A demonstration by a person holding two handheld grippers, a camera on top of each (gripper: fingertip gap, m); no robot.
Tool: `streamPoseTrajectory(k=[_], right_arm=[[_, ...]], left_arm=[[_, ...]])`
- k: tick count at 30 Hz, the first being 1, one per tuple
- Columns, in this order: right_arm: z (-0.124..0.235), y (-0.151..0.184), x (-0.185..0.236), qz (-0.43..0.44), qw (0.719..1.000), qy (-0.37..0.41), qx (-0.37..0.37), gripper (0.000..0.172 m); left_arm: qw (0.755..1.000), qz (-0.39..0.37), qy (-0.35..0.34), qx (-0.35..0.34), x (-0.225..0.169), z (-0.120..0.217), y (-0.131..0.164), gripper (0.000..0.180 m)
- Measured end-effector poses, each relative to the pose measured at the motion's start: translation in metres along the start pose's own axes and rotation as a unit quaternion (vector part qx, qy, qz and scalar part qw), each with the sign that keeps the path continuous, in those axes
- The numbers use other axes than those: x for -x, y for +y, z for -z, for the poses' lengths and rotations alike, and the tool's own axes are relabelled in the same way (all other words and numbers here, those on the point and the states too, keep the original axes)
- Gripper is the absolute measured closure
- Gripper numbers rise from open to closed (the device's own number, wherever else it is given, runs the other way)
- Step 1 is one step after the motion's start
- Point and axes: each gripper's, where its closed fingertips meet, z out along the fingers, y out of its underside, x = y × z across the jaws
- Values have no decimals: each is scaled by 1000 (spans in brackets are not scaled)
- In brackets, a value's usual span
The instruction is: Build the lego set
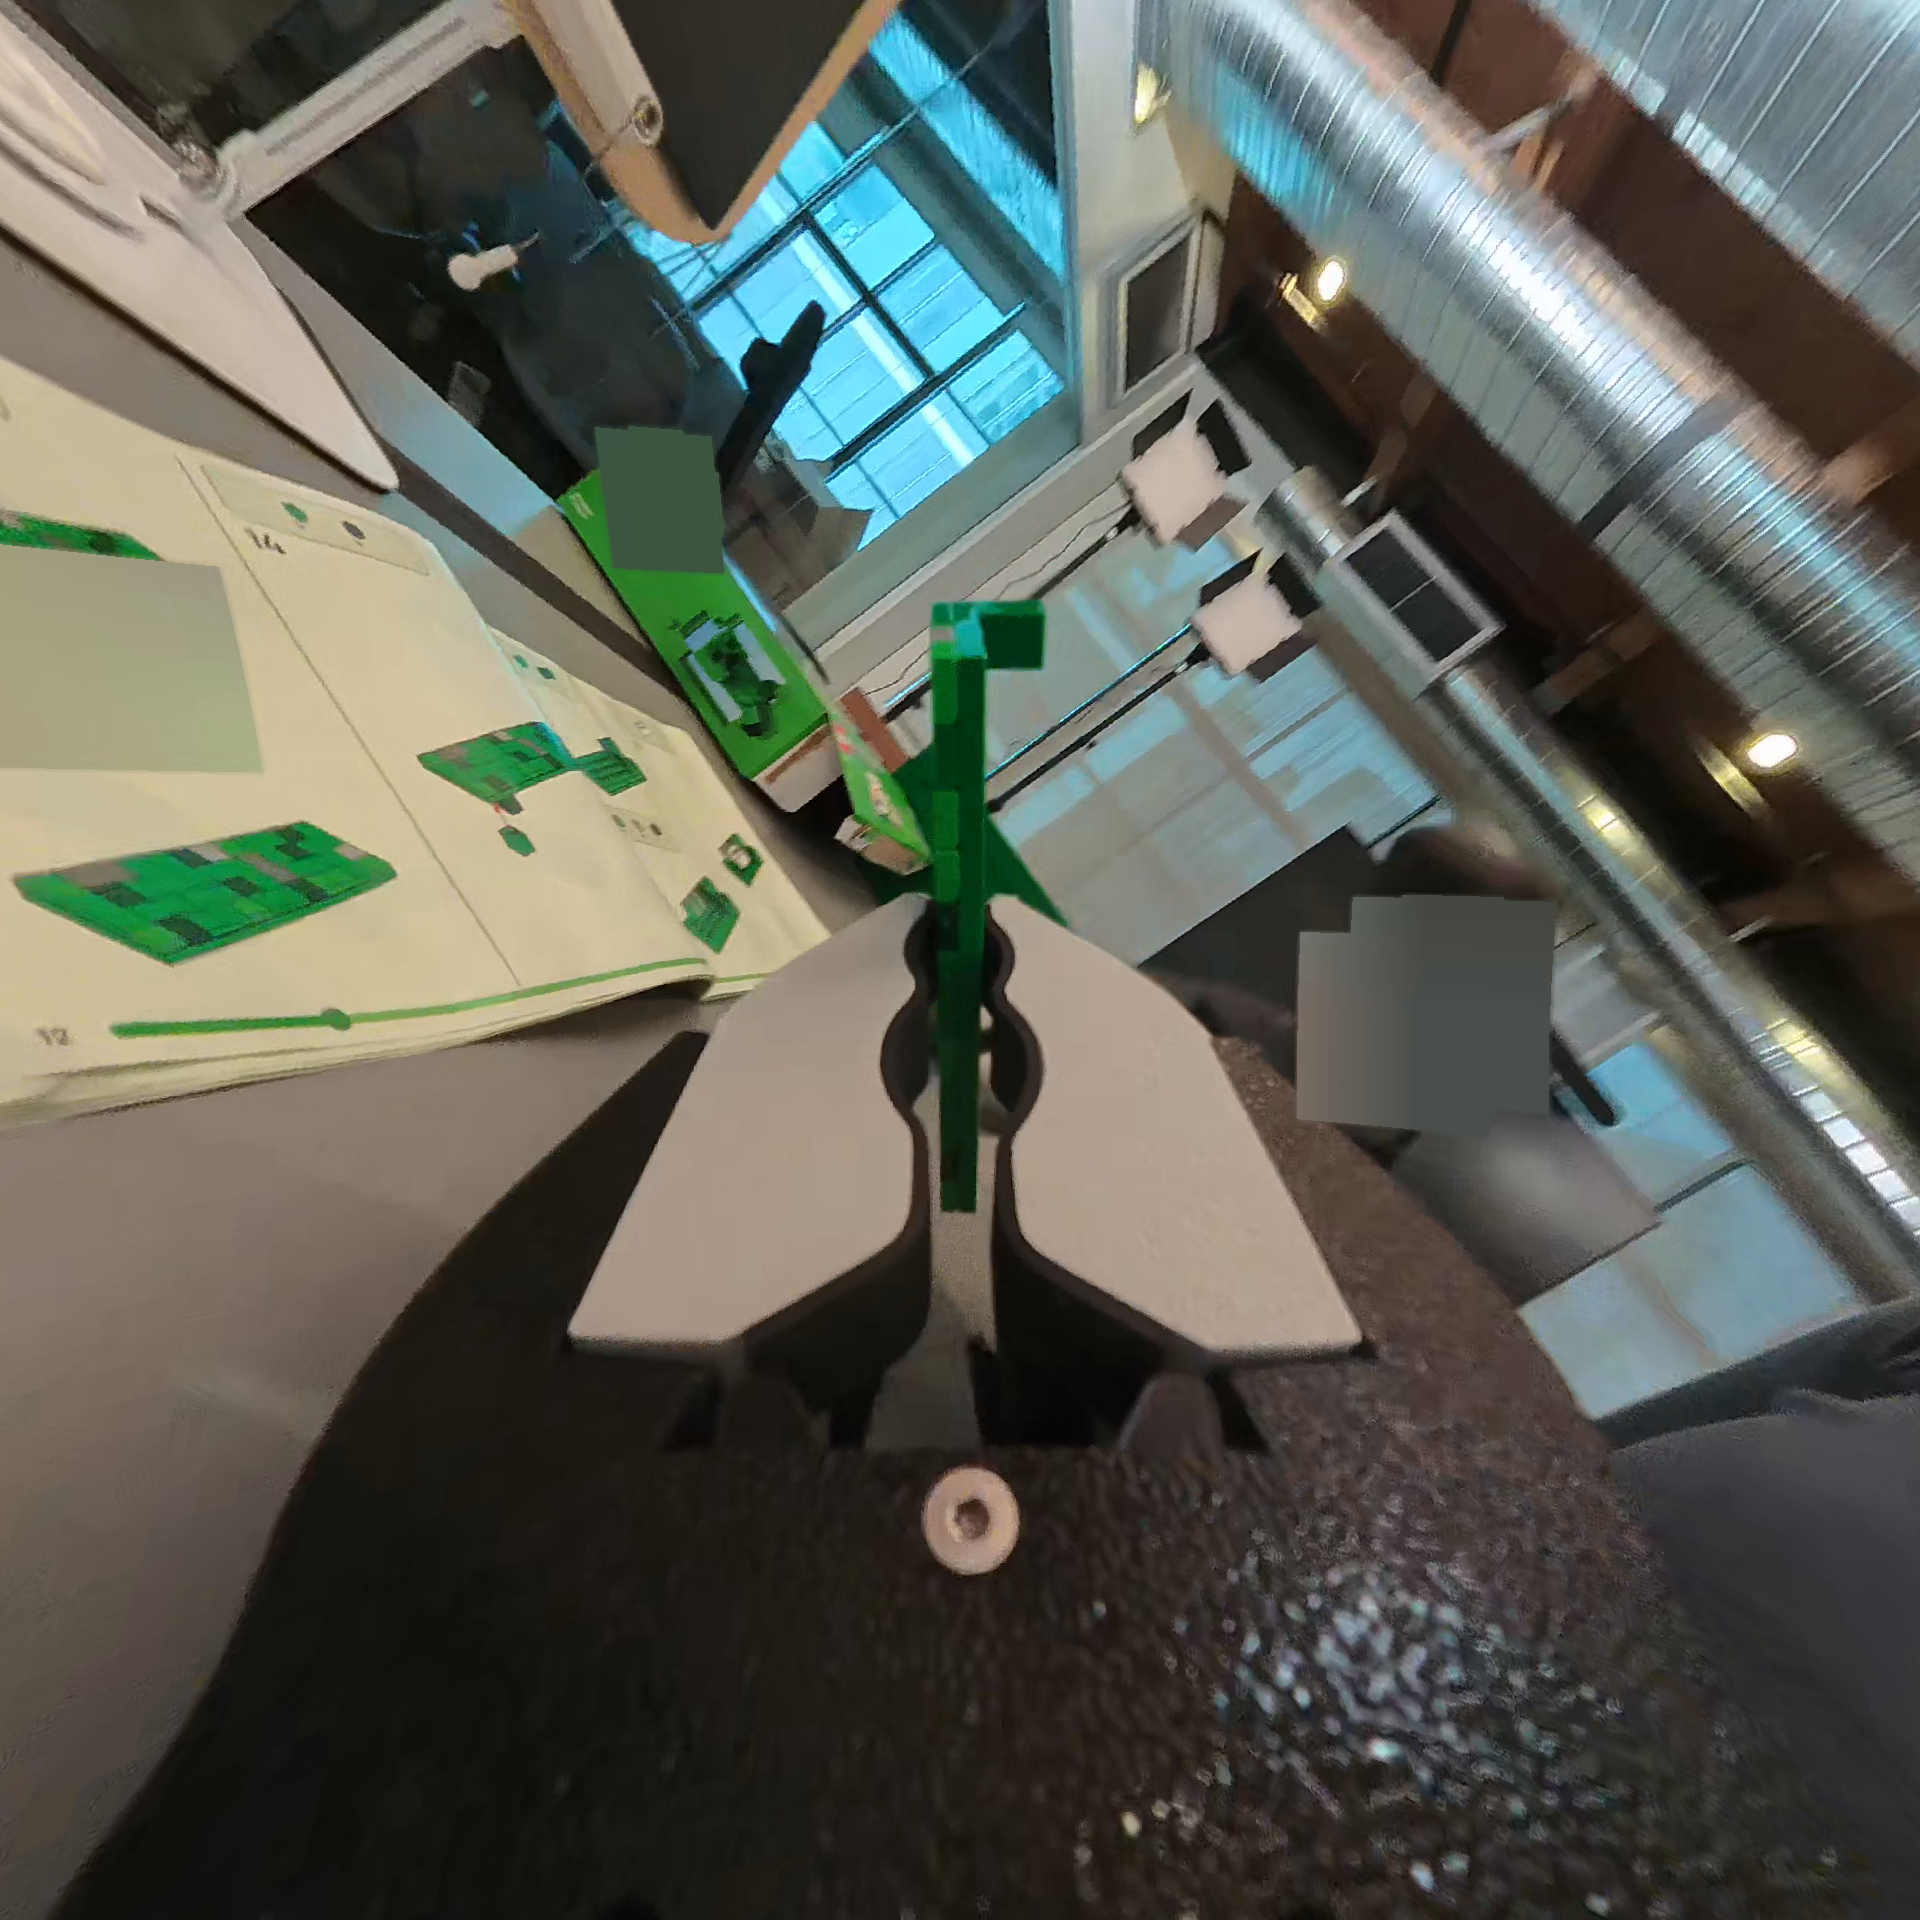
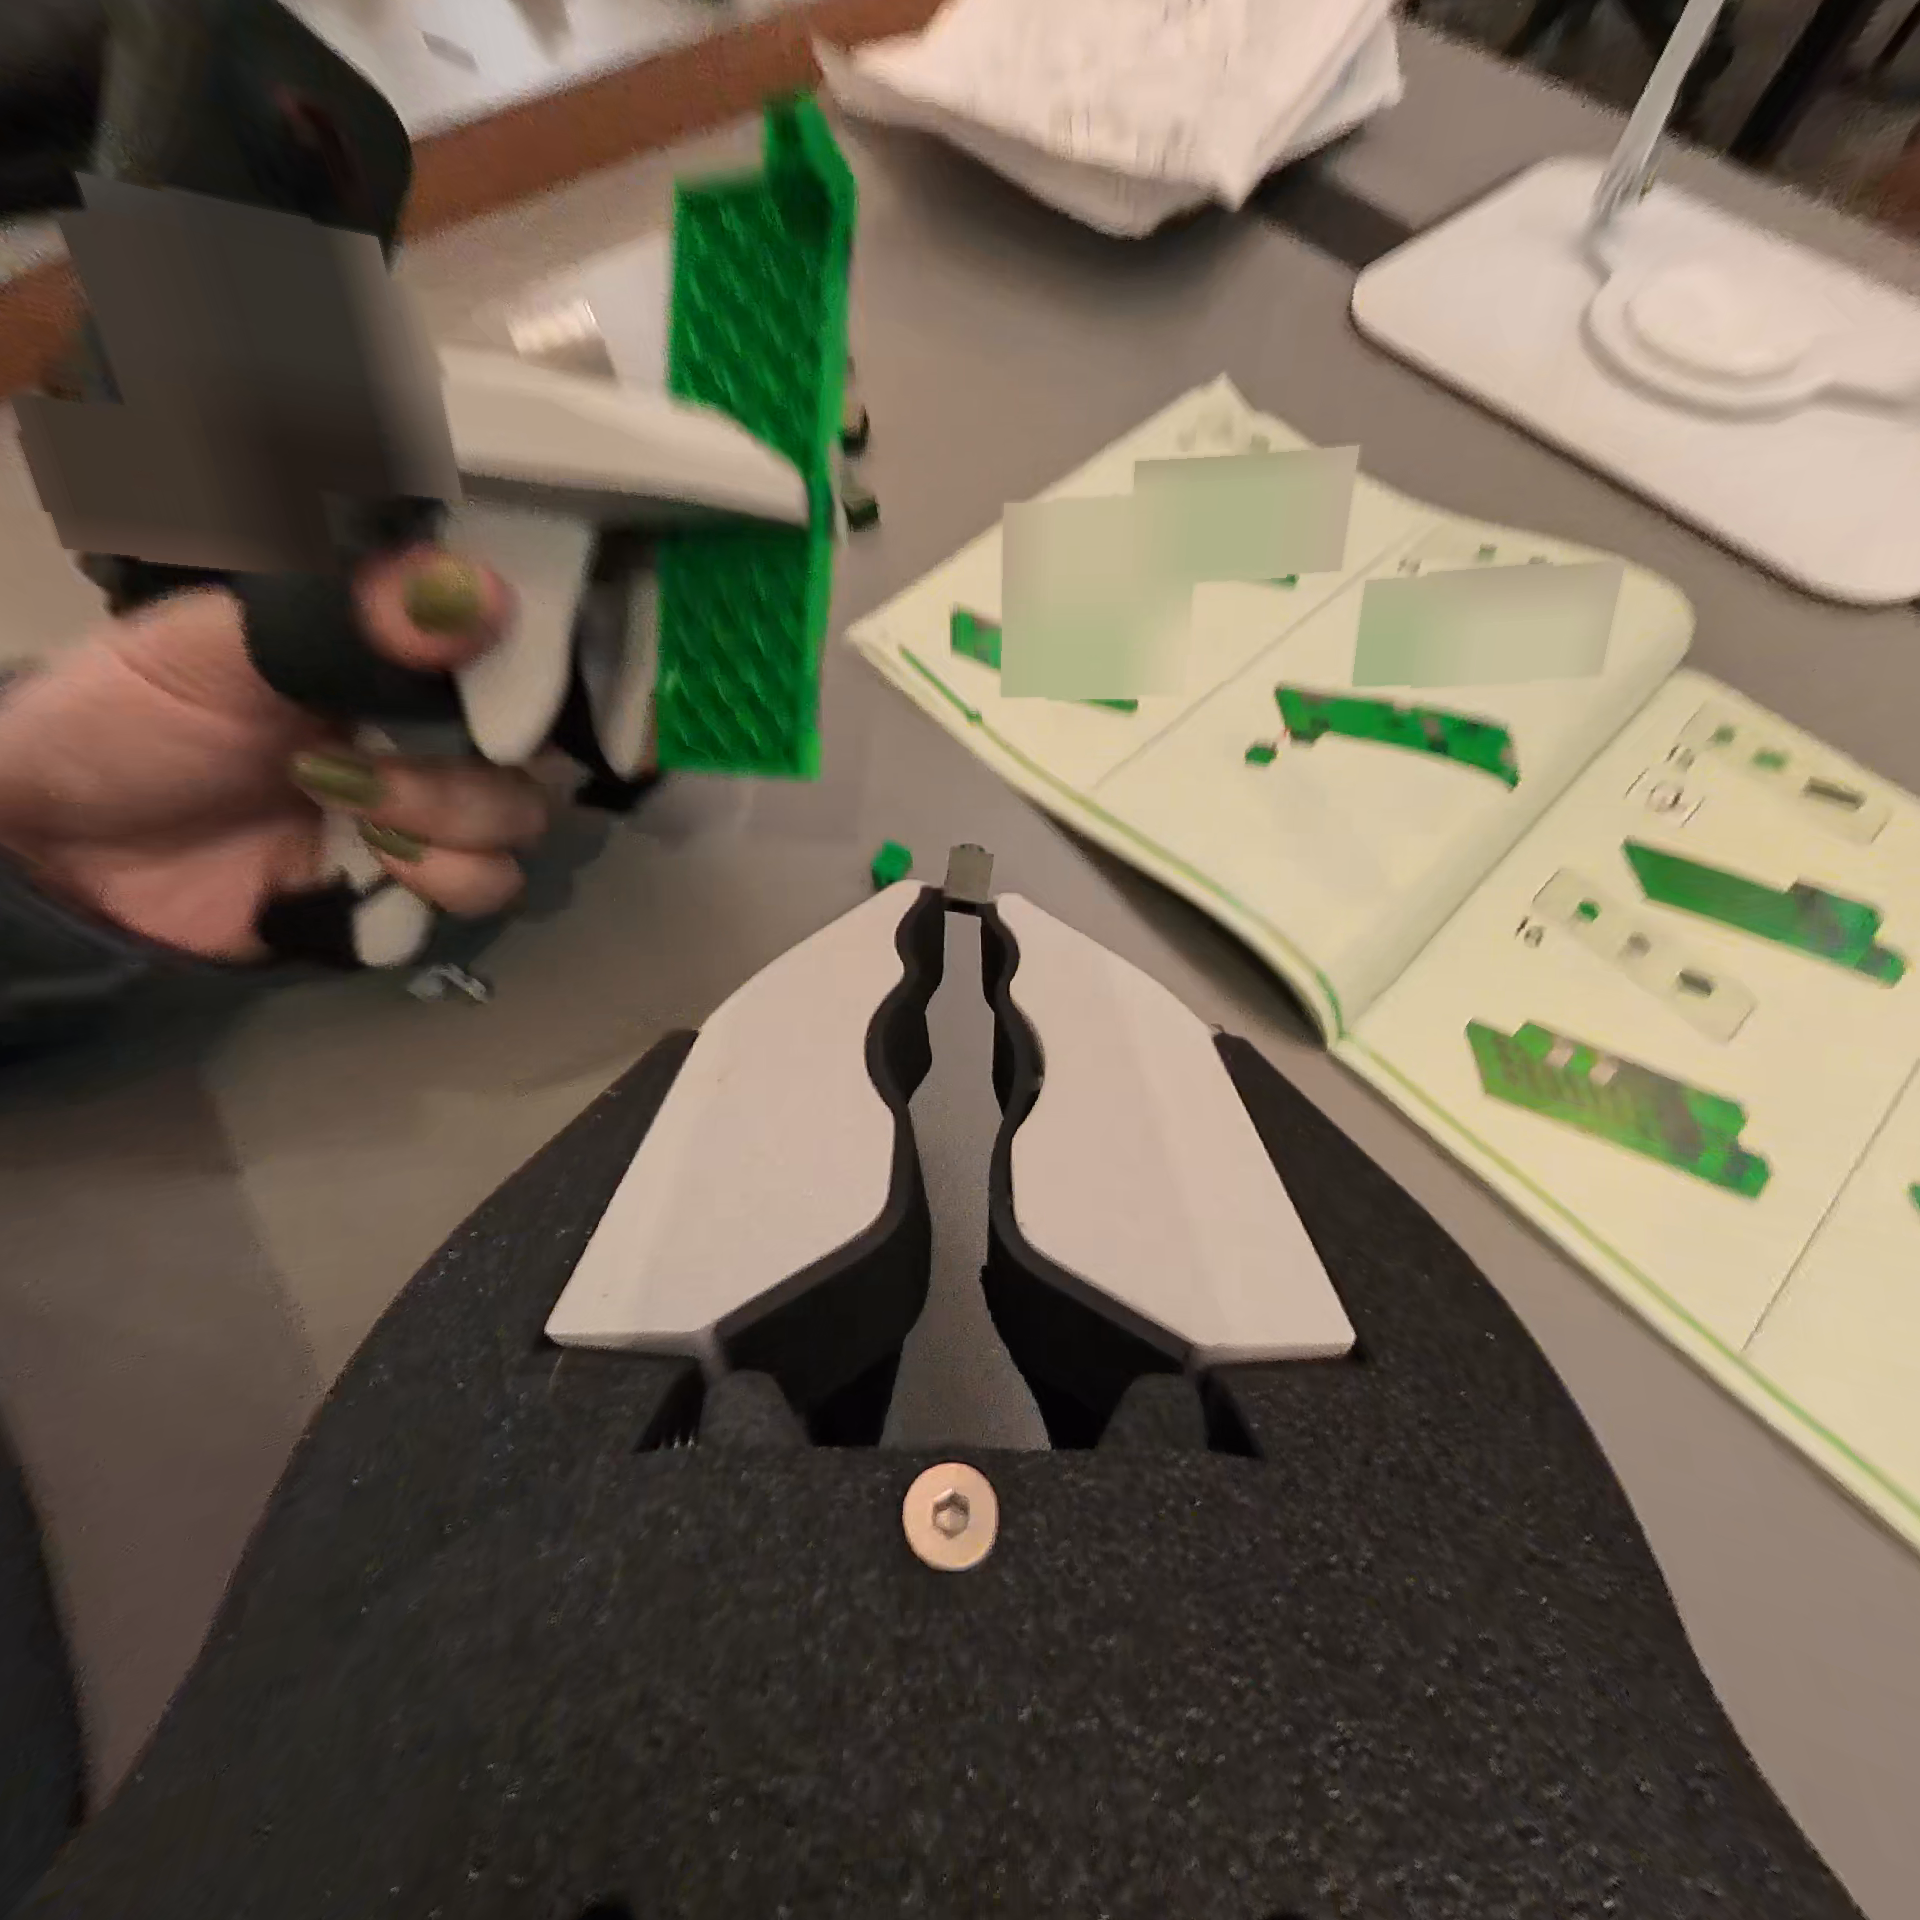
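My left gripper (image 1: pixel 958 935) is shut on a flat green brick plate (image 1: pixel 961 831), held edge-on and raised off the grey table (image 1: pixel 208 1195). In the right wrist view the same plate (image 2: pixel 748 499) shows its underside, clamped in the left gripper (image 2: pixel 800 499), which a hand (image 2: pixel 260 769) holds. My right gripper (image 2: pixel 964 906) is shut on a small grey brick (image 2: pixel 968 871) at its fingertips, low over the table (image 2: pixel 312 1195). A small green brick (image 2: pixel 891 860) lies on the table just left of the fingertips.
An open instruction booklet (image 1: pixel 312 779) (image 2: pixel 1403 883) lies on the table. A green box (image 1: pixel 717 644) stands behind it. A white stand base (image 2: pixel 1662 343) sits at the far right, white bags (image 2: pixel 1122 94) at the back. A small clear piece (image 2: pixel 447 982) lies by the hand. Left tips to right tips: about 7 cm.
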Motion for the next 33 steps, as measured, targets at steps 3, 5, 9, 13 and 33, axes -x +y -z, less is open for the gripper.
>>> streamPoseTrajectory(k=[3, 5, 9, 13, 33], right_arm=[[9, -32, 5, 21, 999, 14, -30, 165], [10, -48, 10, 28, 999, 19, -38, 165], [5, -64, 16, 50, 997, 34, -38, 166], [-1, -67, 20, 47, 998, 29, -30, 166], [1, -65, 15, 16, 998, 19, -51, 166]], left_arm=[[997, -74, -30, 23, -2, -3, 7, 175], [989, -131, -57, 37, -1, -4, 11, 175], [968, -225, -96, 55, -1, -6, 15, 175], [952, -270, -119, 75, 1, -7, 21, 175], [929, -325, -141, 110, 5, -9, 29, 175]])
